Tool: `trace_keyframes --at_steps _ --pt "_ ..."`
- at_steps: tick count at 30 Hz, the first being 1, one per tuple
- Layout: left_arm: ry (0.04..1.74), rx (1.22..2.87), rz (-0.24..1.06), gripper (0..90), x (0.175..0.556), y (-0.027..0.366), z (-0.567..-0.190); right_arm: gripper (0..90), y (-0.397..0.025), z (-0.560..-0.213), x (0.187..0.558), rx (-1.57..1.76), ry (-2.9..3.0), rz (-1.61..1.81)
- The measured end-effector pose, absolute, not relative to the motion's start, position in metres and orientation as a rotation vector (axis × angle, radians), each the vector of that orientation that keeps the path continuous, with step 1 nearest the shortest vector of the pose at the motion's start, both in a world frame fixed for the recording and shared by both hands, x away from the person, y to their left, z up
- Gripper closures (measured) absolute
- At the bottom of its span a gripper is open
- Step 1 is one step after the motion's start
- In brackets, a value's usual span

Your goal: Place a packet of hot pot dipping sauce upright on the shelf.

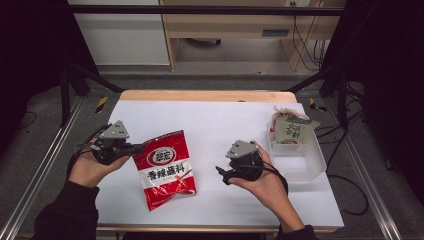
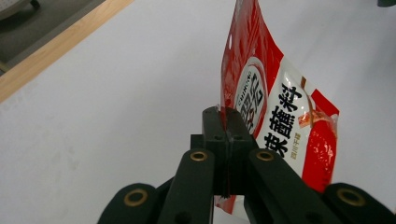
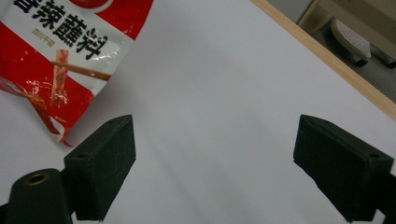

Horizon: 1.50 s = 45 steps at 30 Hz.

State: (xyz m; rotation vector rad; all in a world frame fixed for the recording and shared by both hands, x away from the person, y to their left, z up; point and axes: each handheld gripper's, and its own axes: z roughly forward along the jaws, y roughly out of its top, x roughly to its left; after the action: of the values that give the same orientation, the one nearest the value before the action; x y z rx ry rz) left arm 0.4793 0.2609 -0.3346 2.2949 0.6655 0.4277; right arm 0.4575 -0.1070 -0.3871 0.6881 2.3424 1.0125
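Observation:
A red and white seasoning packet [image 1: 166, 169] with Chinese lettering lies on the white table, its upper left edge pinched. My left gripper [image 1: 137, 148] is shut on that edge; in the left gripper view the jaws close together on the packet [image 2: 275, 116] at the gripper [image 2: 226, 122]. My right gripper [image 1: 221, 172] is held over the table to the right of the packet, jaws wide open with nothing between them. The right gripper view shows its two pads [image 3: 102, 165] far apart, the gripper [image 3: 215, 175] above bare table, and the packet's lower corner [image 3: 60, 60] at upper left.
A clear plastic box [image 1: 300, 152] stands at the table's right side with a beige paper packet [image 1: 291, 128] in its far end. The wooden table edge [image 1: 200, 95] runs along the back. Metal frame rails flank the table.

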Motion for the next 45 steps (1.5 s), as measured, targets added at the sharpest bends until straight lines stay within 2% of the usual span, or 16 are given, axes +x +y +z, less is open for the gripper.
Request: trace_keyframes --at_steps 12,21,35,41,45 --pt "0.529 2.323 0.465 90.0 0.469 0.229 -0.312 22.3 -0.082 -0.346 0.462 0.56 2.438 0.924" --pt "0.476 2.337 0.468 90.0 0.467 0.219 -0.303 22.3 -0.07 -0.321 0.462 0.491 2.464 0.899" --pt "0.422 2.347 0.476 90.0 0.463 0.205 -0.295 26.4 -0.058 -0.313 0.464 0.424 2.55 0.873" --pt "0.412 2.344 0.475 90.0 0.462 0.202 -0.293 39.4 -0.046 -0.313 0.464 0.393 2.612 0.867" --pt "0.405 2.342 0.479 90.0 0.461 0.201 -0.291 54.4 -0.035 -0.313 0.466 0.362 2.654 0.846"
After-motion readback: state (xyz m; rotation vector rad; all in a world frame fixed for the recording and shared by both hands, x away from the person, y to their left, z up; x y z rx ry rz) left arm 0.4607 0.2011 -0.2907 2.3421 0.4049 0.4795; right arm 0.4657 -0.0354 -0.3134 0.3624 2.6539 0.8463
